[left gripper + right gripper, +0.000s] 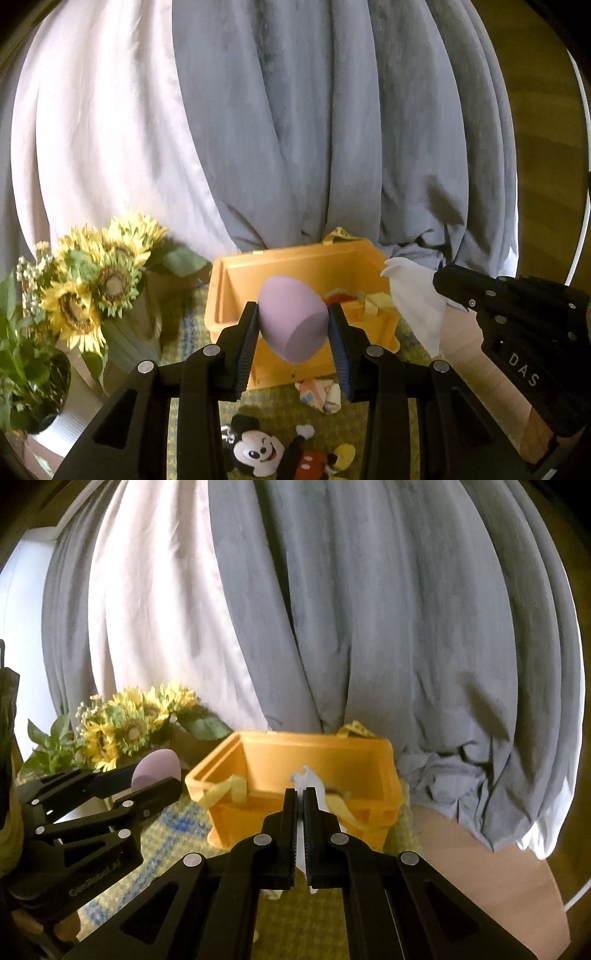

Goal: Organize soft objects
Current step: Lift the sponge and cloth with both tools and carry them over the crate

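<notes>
Both views show the yellow bin (236,295) ahead. Only the left wrist view shows the mouse plush (273,452) on the desk below. The left gripper (293,334) pinches a lilac sponge (291,321); the right gripper's (300,834) fingers clamp a white cloth (308,779) above the bin.

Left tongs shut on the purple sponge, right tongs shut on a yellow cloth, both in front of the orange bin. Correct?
Not quite: the cloth in the right tongs is white, not yellow, as the left wrist view shows. The rest holds: left tongs grip the purple sponge, both in front of the orange bin.
</notes>
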